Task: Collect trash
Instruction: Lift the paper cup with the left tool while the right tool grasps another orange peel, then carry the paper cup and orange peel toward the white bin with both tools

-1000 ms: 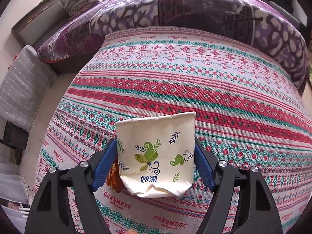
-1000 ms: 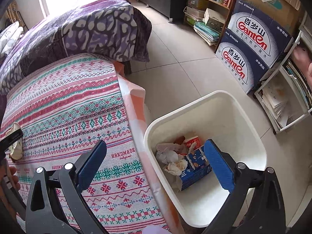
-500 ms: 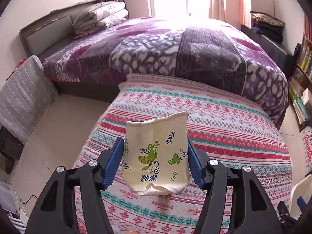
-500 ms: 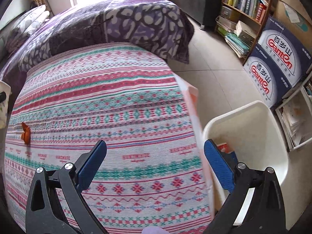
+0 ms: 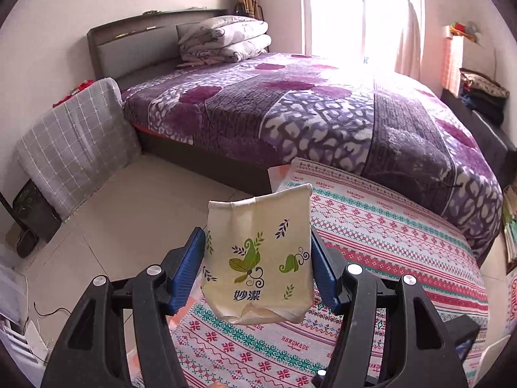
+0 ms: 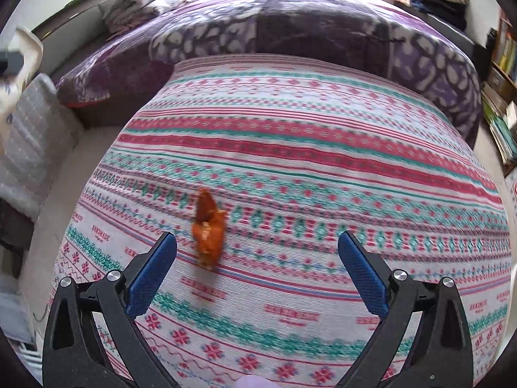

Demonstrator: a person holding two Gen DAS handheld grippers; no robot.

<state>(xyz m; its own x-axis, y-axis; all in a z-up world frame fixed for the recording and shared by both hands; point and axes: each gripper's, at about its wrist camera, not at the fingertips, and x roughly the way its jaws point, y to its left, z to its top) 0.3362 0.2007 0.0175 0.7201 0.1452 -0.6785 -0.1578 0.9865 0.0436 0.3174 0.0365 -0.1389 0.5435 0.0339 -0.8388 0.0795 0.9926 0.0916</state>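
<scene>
The left gripper [image 5: 258, 252] has its blue pads [image 5: 190, 265] clamped on both side edges of a cream paper bag [image 5: 258, 252], having just closed in on it. The bag is printed with green leaves and dark blue characters, its bottom end crumpled, and it hangs clear above the striped cloth [image 5: 387, 226]. The right gripper [image 6: 257, 268] stands wide apart and empty. A crinkled orange wrapper [image 6: 208, 229] lies on the cloth between its fingers, nearer the left one.
</scene>
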